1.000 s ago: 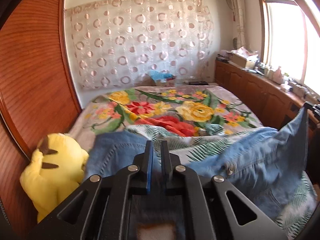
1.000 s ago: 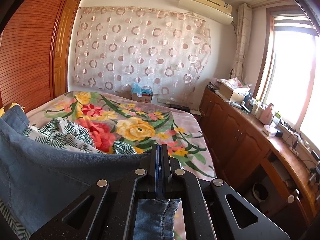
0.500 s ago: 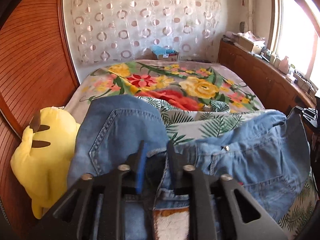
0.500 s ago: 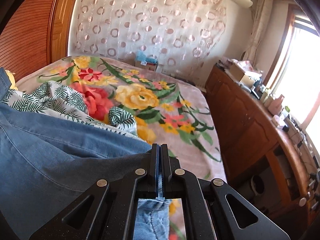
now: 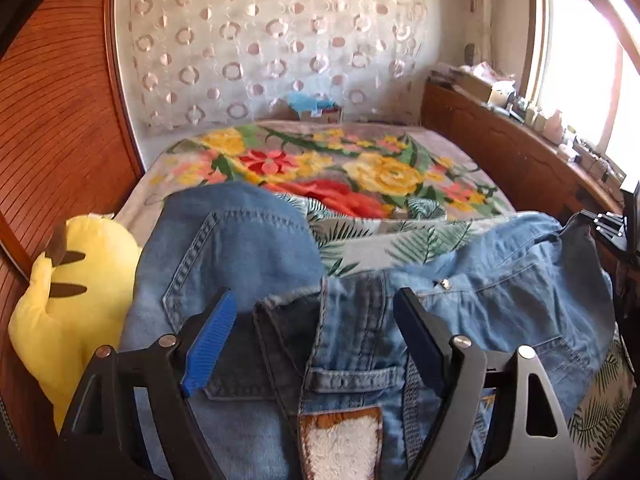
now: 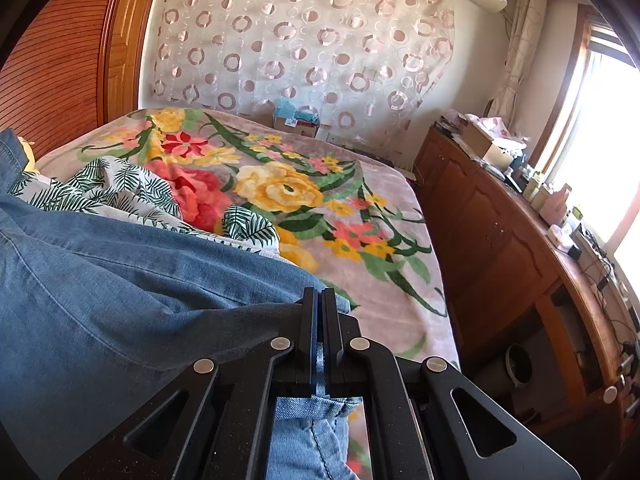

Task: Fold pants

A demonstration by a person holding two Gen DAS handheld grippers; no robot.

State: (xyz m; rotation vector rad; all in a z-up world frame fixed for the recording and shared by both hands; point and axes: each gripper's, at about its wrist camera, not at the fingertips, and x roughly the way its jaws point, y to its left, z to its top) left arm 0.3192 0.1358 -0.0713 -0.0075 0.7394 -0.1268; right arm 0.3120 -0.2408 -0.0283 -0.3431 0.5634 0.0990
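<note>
On the bed [image 5: 460,148], the jeans [image 5: 248,240] lie down.
Left hand-held gripper [image 5: 316,312] has just spread to let the waistband drop; right hand-held gripper [image 6: 319,300] pinches the jeans' other edge, keeping it straight.

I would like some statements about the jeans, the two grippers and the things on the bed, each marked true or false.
1. The left gripper is shut on the jeans. False: its jaws have just been opening and stand apart, with the waistband lying between them, unpressed.
2. The right gripper is shut on the jeans. True: denim is pinched between its closed fingers.
3. A yellow plush toy lies beside the jeans. True.
4. The jeans lie on a bare wooden floor. False: they lie on a bed, over a leaf-print sheet and a floral blanket.
5. The jeans are black. False: they are blue denim.
</note>
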